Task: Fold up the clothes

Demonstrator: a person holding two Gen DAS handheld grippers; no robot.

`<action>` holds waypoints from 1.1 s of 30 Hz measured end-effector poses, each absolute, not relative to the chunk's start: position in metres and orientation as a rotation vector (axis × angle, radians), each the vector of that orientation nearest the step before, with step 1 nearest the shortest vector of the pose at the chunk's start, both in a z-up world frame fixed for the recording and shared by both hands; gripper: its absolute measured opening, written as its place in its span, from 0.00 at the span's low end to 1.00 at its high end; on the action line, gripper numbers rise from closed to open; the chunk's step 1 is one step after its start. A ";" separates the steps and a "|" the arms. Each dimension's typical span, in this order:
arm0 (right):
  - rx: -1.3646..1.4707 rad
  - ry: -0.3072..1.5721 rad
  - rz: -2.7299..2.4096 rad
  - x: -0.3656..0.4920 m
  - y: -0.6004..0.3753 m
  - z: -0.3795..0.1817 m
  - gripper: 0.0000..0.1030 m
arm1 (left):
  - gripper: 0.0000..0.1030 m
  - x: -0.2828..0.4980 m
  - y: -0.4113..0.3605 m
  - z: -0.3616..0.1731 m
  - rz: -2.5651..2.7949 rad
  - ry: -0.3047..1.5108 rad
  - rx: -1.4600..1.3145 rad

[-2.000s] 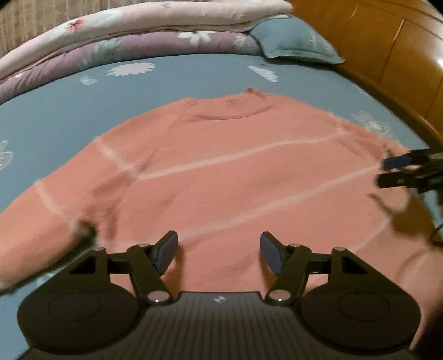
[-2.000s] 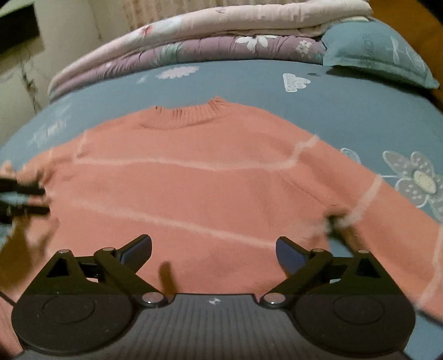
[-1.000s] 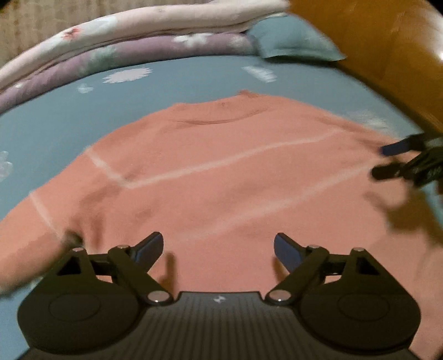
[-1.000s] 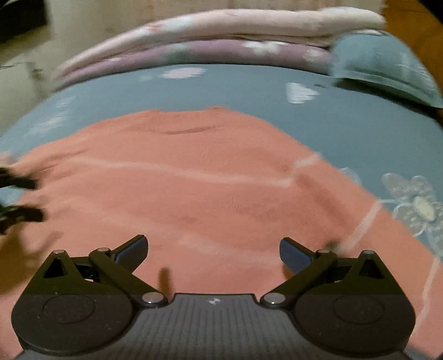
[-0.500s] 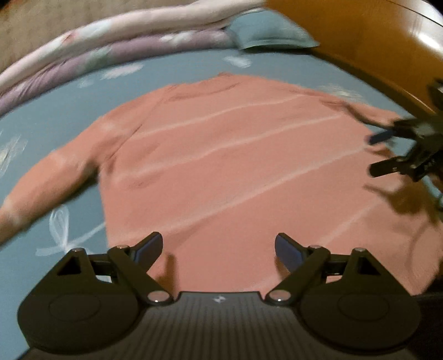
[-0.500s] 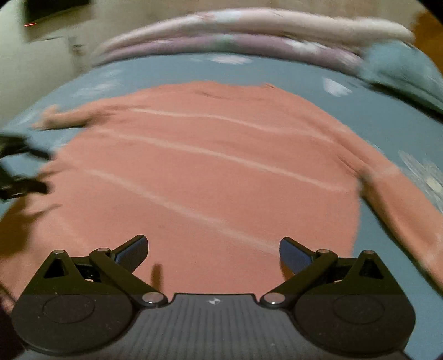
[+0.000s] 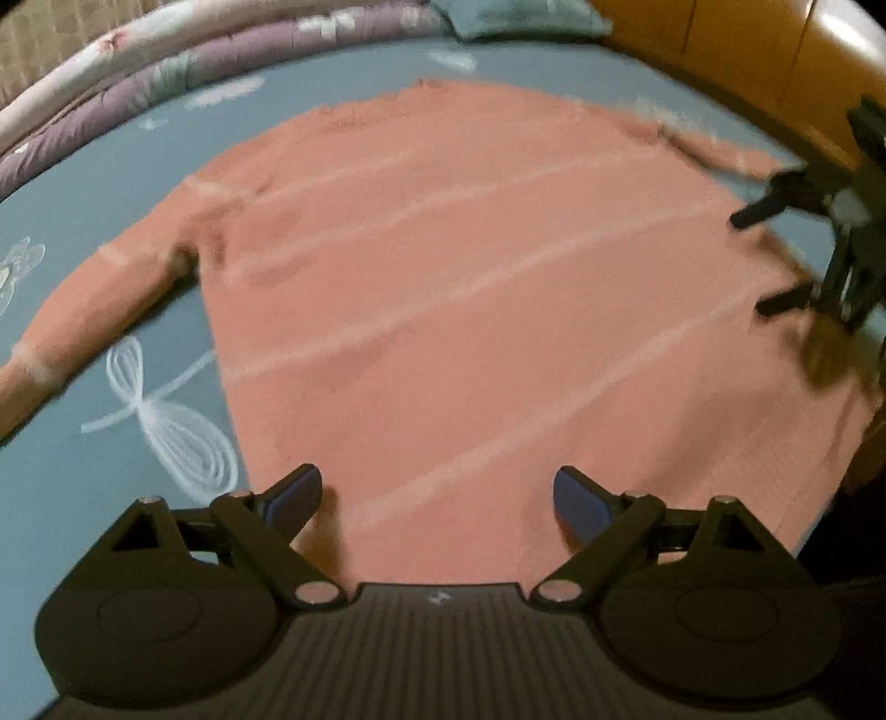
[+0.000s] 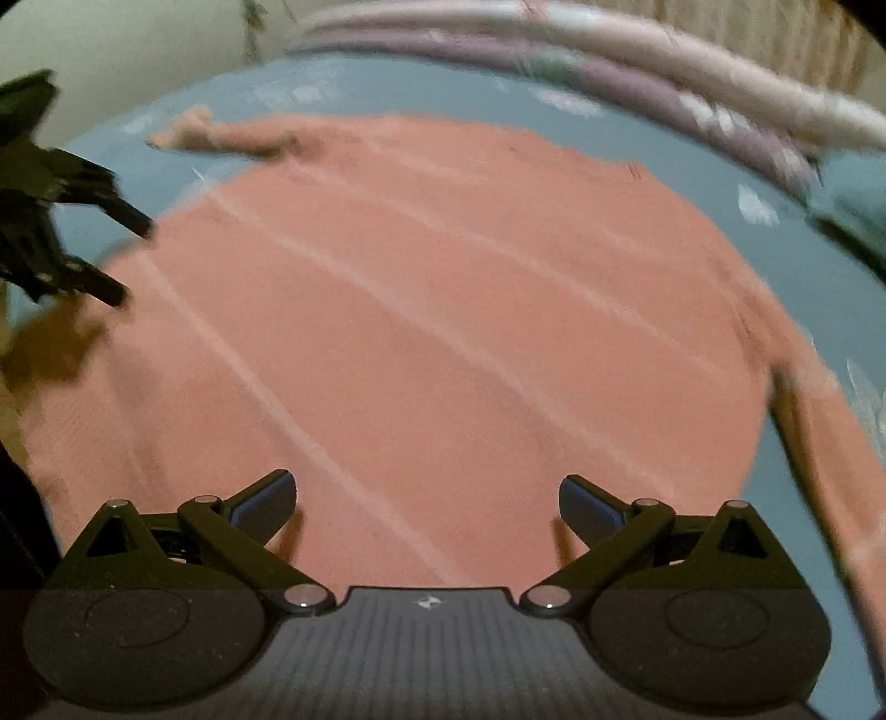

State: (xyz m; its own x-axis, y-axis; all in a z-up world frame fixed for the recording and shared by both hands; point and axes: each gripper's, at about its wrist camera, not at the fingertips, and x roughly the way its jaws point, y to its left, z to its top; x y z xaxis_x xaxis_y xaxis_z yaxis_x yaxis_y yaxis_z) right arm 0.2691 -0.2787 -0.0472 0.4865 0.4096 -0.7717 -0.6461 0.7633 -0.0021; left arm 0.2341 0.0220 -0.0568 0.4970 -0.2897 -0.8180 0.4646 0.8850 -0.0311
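My salmon-pink sweater (image 7: 470, 310) with thin pale stripes lies flat, spread out on the bed, neckline farthest away, sleeves extended sideways.

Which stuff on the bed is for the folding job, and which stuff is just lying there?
For the job:
- pink sweater, spread flat on the bed
- left claw, open, empty
- right claw, open, empty

Just lying there:
- folded quilts at the far edge
- blue pillow
- blue flowered bedsheet
- wooden bed board
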 end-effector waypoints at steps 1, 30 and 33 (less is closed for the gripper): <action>-0.300 0.828 0.687 0.271 -0.269 -0.045 1.00 | 0.88 0.236 0.016 -0.055 -0.481 0.930 0.183; -0.350 0.876 0.724 0.189 -0.316 -0.059 1.00 | 0.91 0.127 0.002 -0.072 -0.488 1.042 0.306; -0.331 0.847 0.755 0.196 -0.310 -0.048 1.00 | 0.91 0.145 0.005 -0.057 -0.490 0.988 0.229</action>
State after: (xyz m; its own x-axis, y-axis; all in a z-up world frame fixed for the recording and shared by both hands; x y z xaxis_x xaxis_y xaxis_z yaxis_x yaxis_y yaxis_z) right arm 0.1963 -0.3104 -0.0484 0.4283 0.4665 -0.7739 -0.7154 0.6983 0.0250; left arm 0.1452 0.0048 -0.0567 0.4535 -0.2907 -0.8425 0.4941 0.8688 -0.0338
